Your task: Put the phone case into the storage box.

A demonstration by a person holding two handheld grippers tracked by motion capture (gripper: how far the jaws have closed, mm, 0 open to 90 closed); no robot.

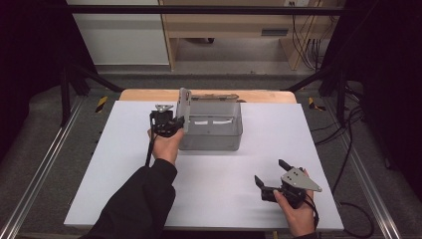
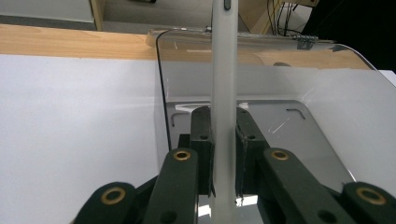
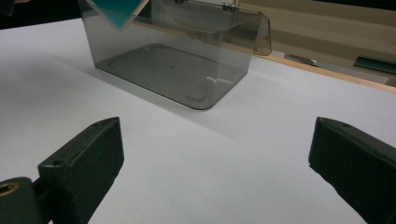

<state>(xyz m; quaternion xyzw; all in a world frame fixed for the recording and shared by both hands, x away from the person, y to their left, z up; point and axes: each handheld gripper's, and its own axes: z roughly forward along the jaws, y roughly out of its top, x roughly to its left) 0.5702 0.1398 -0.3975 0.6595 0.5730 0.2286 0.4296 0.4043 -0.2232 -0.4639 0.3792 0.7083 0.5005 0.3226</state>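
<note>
A clear grey plastic box point(image 1: 214, 133) stands at the back middle of the white table, its hinged lid point(image 1: 215, 96) folded open behind it. A thin flat panel point(image 1: 184, 104) stands upright over the box's left end. My left gripper point(image 1: 180, 122) is shut on the panel's lower part. In the left gripper view the panel point(image 2: 224, 70) shows edge-on between the pads, with the box point(image 2: 289, 121) open beyond it. My right gripper point(image 1: 269, 171) rests low near the front right, open and holding nothing. Its view looks between its jaws point(image 3: 215, 154) at the box point(image 3: 187, 51) and a teal panel corner point(image 3: 122, 10).
The white sheet point(image 1: 124, 164) covers a wooden table whose edge point(image 1: 144, 94) shows at the back. Metal rails run along both sides of the table. Cables lie on the floor at the right, and a shelf unit stands behind.
</note>
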